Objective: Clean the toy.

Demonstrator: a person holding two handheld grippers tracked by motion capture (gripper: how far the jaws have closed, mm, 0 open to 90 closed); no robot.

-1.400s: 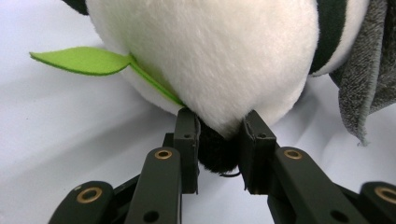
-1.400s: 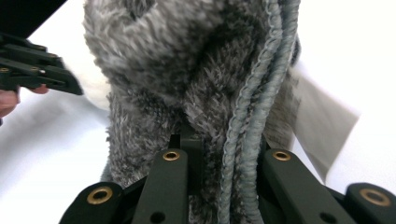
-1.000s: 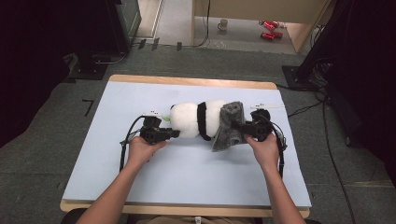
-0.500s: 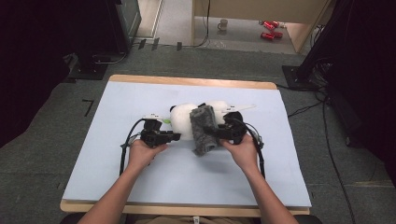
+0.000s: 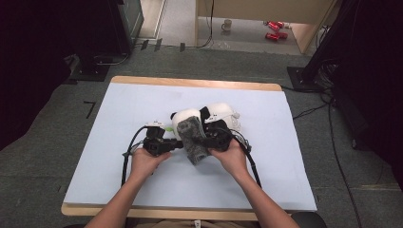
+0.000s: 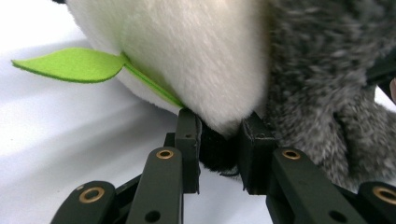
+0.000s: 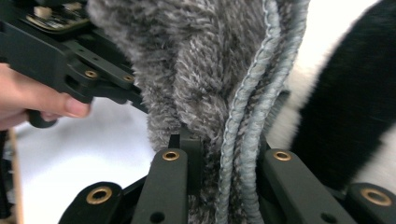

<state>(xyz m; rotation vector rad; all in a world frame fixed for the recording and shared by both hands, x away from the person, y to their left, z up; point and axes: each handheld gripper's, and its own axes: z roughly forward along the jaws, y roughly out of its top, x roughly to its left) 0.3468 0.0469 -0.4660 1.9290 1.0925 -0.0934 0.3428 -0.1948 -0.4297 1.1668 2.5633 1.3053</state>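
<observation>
The panda (image 5: 209, 121) lies mid-table (image 5: 119, 156), pinned at its head end by my left gripper (image 6: 219, 140) clamped on its plush so it can't slide, while my right gripper (image 7: 224, 154), clenched on the grey cloth (image 5: 192, 137), drags that over it.

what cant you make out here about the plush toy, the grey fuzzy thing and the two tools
- White and black plush toy: its face, in the high view, lies behind the grey fuzzy fabric piece and the hands.
- What the fabric piece is: cut off by the edges in the right gripper view.
- Left tool: which part of the toy it pinches, too close in the left gripper view.
- Right tool: its pads, buried in the fabric.
</observation>
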